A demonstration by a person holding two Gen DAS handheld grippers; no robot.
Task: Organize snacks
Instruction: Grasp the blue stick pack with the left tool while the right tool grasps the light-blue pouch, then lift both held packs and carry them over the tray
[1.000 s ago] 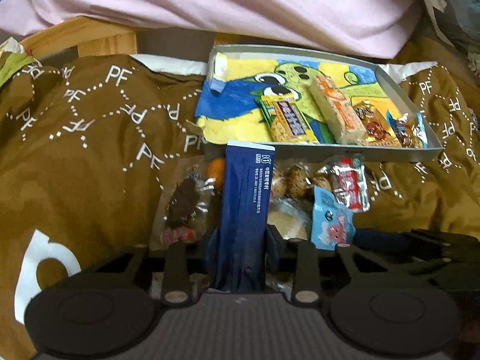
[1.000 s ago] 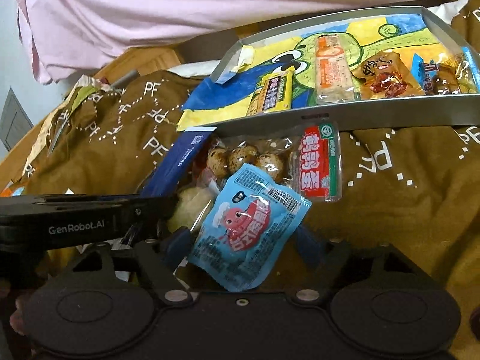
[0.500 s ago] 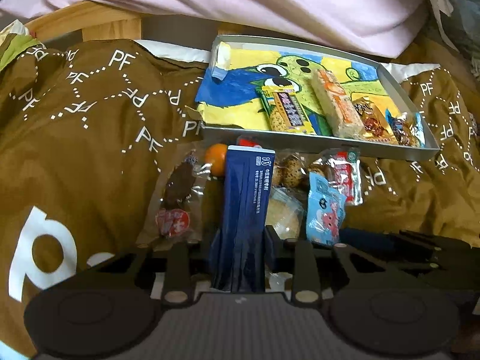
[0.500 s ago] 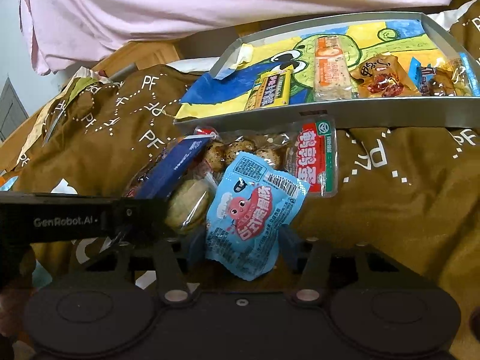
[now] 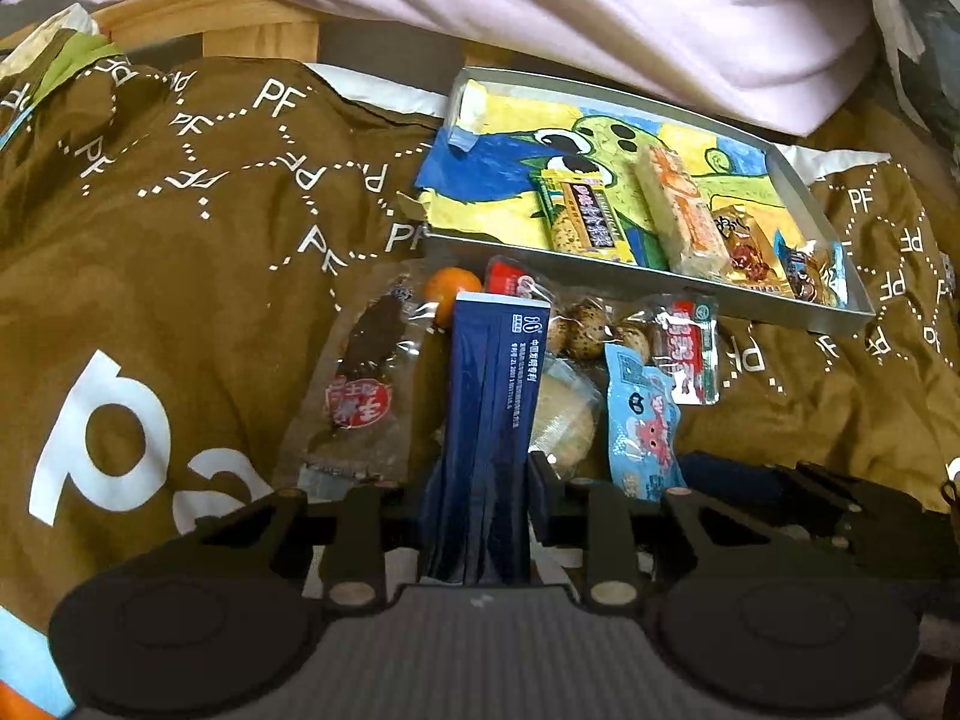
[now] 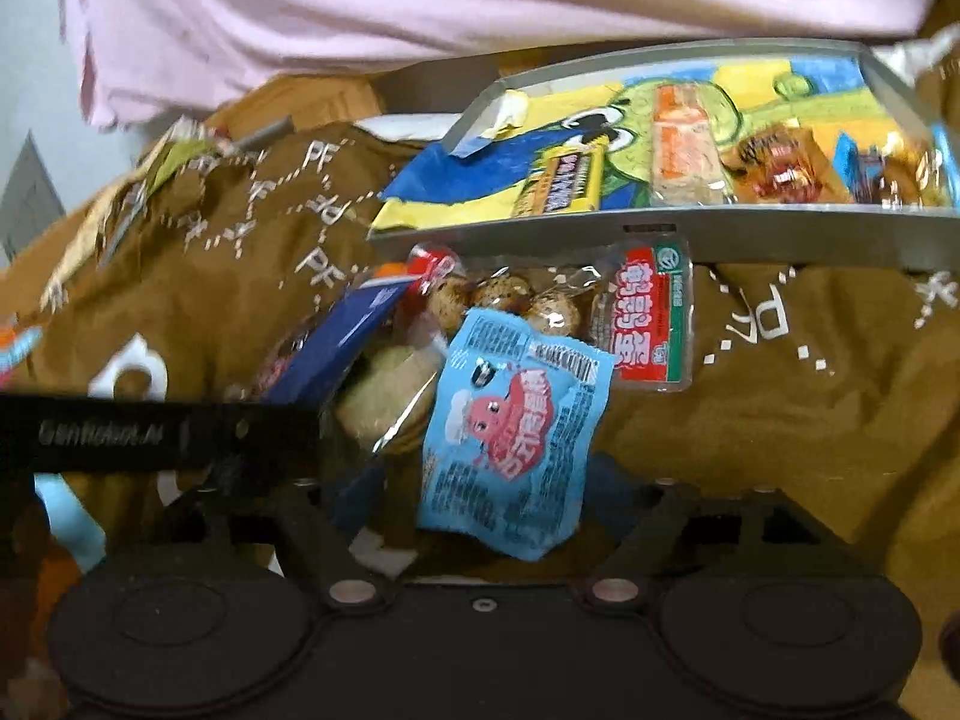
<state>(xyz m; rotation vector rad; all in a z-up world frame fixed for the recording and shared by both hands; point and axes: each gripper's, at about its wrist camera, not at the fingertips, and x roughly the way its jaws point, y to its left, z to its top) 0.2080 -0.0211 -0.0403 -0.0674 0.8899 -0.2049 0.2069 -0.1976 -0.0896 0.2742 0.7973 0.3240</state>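
Your left hand-held gripper (image 5: 477, 480) clenches the dark blue packet (image 5: 489, 414) lengthwise, your right hand-held gripper (image 6: 480, 501) grasps the light blue packet (image 6: 513, 429), and the tray (image 5: 798, 309) lies toward upper right.

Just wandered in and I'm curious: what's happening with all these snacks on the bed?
A person is sorting snacks with two hand-held grippers. The left gripper is shut on a dark blue packet, and the right gripper holds a light blue pouch. Both are lifted over a loose pile on the brown blanket. Beyond it, the grey tray already holds four snacks in a row.
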